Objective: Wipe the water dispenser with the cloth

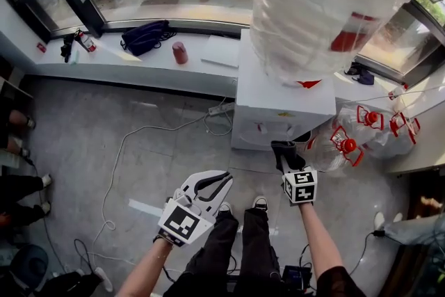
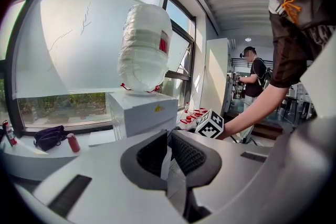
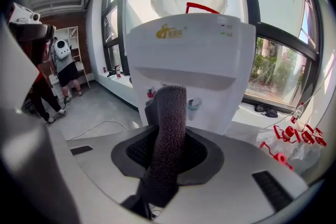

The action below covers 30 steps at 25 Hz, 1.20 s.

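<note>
– What are the two tongs doing?

– The right gripper (image 1: 290,165) (image 3: 169,140) is clenched on the cloth (image 1: 286,151) (image 3: 169,113). The dark grey, nubbly strip is pinched between both pads. The left gripper (image 1: 221,181) (image 2: 169,137) holds nothing. Its pads look pressed together, though a thin pale sliver between them may be a hairline gap.

– Where do they sit?

– In the head view the left one is at about 7 o'clock, low and away from the machine. The right one is at about 5 o'clock, right below the front of the water dispenser (image 1: 278,104) (image 2: 140,112) (image 3: 191,52).

– Which way does the cloth run?

– Its long axis follows the jaws. It rises from them as a narrow upright band, its free end toward 12 o'clock. In the right gripper view that end stands in front of the recess with the taps. Whether it touches the panel, I cannot tell.

– And the dispenser itself?

– A white box at about 1 o'clock in the head view, against the window ledge. A big upturned bottle (image 1: 327,3) (image 2: 145,50) sits on top, and spare bottles (image 1: 351,144) with red caps lie at its 3 o'clock.
</note>
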Each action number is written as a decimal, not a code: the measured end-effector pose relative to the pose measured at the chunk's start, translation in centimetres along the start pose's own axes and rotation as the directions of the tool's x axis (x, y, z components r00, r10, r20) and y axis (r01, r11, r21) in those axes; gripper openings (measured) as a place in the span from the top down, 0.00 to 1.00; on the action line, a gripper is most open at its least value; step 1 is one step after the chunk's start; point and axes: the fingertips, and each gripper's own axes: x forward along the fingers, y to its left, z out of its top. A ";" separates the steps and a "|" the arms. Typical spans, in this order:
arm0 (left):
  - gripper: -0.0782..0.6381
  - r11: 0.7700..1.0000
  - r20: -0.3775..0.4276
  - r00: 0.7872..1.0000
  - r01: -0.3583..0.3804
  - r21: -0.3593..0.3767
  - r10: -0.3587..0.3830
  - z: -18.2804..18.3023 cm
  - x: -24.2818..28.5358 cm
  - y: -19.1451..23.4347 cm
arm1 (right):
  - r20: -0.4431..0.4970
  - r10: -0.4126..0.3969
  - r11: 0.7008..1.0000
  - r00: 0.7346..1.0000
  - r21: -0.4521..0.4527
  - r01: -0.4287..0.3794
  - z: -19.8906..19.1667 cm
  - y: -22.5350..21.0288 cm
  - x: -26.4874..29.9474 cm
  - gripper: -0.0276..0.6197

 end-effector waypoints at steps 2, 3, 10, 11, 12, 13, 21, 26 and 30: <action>0.86 1.000 -0.003 1.000 -0.010 0.001 0.010 -0.6 -0.2 0.6 | 0.009 0.030 1.000 1.000 -0.008 -0.030 0.2 1.8 1.8 0.78; 0.86 1.000 -0.007 1.000 -0.014 0.001 0.014 -0.9 -0.2 0.9 | 0.013 0.042 0.999 0.999 -0.012 -0.042 0.4 2.7 2.7 0.78; 0.86 0.999 -0.013 1.000 -0.029 -0.020 0.029 -2.6 -0.7 2.0 | 0.026 0.110 0.993 0.994 -0.047 -0.109 1.6 8.2 8.9 0.78; 0.86 0.999 -0.012 0.999 -0.031 -0.020 0.031 -2.8 -0.6 2.2 | 0.028 0.118 0.992 0.993 -0.056 -0.116 1.9 8.8 9.7 0.78; 0.86 0.999 -0.011 0.999 -0.033 -0.019 0.033 -3.1 -0.5 2.3 | 0.029 0.125 0.990 0.992 -0.066 -0.123 2.1 9.4 10.5 0.78; 0.86 0.999 -0.012 0.999 -0.034 -0.017 0.034 -3.3 -0.3 2.5 | 0.028 0.133 0.989 0.991 -0.075 -0.131 2.3 10.0 11.2 0.78; 0.86 0.999 0.001 0.999 -0.043 -0.027 0.043 -4.0 1.2 2.9 | 0.019 0.093 0.994 0.996 -0.067 -0.091 2.4 8.4 14.1 0.78; 0.86 1.000 -0.001 1.000 -0.018 -0.006 0.018 -3.9 3.4 2.1 | -0.009 0.040 0.997 0.999 -0.058 -0.041 0.6 4.1 14.0 0.78; 0.86 1.000 0.001 1.000 -0.003 0.000 0.003 -3.5 4.7 1.2 | -0.025 -0.032 0.999 0.999 0.017 0.033 -1.0 -0.2 13.3 0.78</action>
